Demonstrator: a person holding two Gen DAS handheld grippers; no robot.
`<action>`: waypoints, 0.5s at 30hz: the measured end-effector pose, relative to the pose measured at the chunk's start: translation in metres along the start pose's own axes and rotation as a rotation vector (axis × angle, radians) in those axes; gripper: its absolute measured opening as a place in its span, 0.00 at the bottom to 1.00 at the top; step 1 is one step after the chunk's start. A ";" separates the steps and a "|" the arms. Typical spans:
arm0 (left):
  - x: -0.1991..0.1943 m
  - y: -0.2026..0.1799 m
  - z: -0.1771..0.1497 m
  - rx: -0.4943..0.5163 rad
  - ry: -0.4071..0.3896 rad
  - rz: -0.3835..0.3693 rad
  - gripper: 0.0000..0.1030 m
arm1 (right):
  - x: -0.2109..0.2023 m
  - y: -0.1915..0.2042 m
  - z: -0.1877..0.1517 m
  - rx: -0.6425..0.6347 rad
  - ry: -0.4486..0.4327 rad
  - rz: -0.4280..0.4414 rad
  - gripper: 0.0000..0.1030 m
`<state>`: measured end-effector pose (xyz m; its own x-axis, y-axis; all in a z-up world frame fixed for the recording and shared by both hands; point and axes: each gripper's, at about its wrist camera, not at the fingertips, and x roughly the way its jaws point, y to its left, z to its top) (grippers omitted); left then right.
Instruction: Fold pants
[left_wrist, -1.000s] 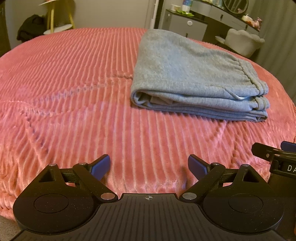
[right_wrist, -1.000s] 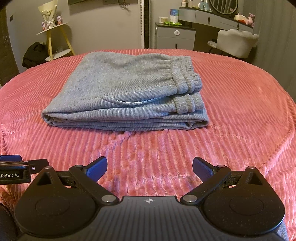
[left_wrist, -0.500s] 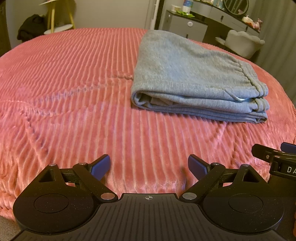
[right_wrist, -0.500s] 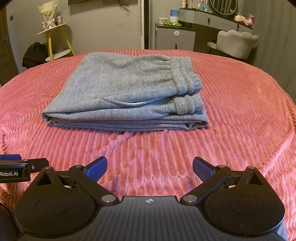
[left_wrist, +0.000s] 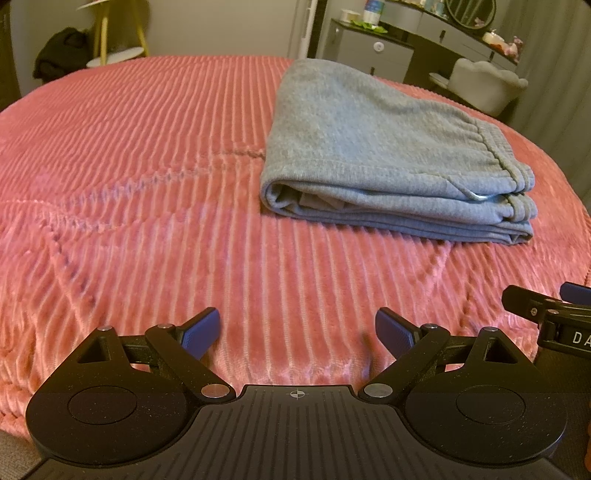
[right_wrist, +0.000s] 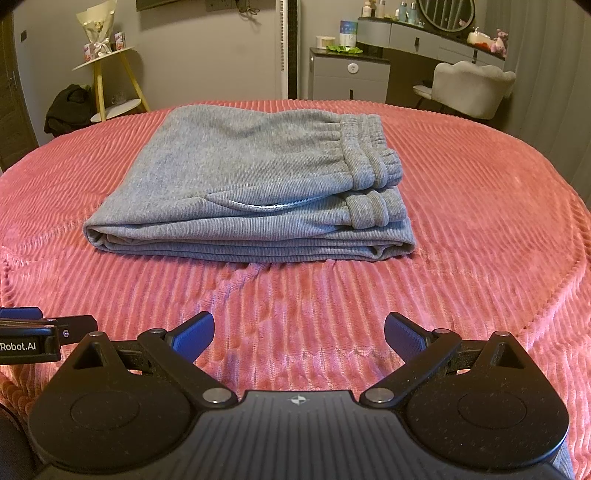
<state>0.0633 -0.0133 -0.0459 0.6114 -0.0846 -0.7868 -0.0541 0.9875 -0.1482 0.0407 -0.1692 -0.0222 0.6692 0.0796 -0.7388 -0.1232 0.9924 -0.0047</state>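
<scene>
Grey pants (right_wrist: 251, 184) lie folded in a flat stack on a pink ribbed bedspread (right_wrist: 461, 221), elastic waistband at the right. In the left wrist view the pants (left_wrist: 388, 147) lie ahead and to the right. My left gripper (left_wrist: 297, 330) is open and empty, low over the near edge of the bed, well short of the pants. My right gripper (right_wrist: 299, 332) is open and empty, also near the front edge, facing the stack's long folded side. Each gripper shows at the edge of the other's view.
Behind the bed stand a grey cabinet (right_wrist: 349, 75), a vanity with a round mirror (right_wrist: 445, 14), a pale shell-back chair (right_wrist: 472, 86) and a yellow-legged side table (right_wrist: 107, 74) with dark clothing (right_wrist: 68, 109) beside it.
None beyond a very slight drift of both views; the pants lie as before and both grippers stay open.
</scene>
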 end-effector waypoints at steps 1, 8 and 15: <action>0.000 0.000 0.000 0.001 -0.001 0.001 0.92 | 0.000 0.000 0.000 0.000 0.001 0.002 0.96; 0.000 -0.001 0.000 0.003 -0.001 -0.002 0.92 | 0.000 0.001 0.000 0.000 -0.001 -0.001 0.96; 0.000 0.000 0.000 0.001 0.000 -0.004 0.92 | -0.001 0.001 0.000 0.000 -0.002 -0.003 0.96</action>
<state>0.0632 -0.0138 -0.0462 0.6118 -0.0886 -0.7860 -0.0506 0.9873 -0.1507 0.0399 -0.1680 -0.0220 0.6709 0.0766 -0.7375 -0.1207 0.9927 -0.0067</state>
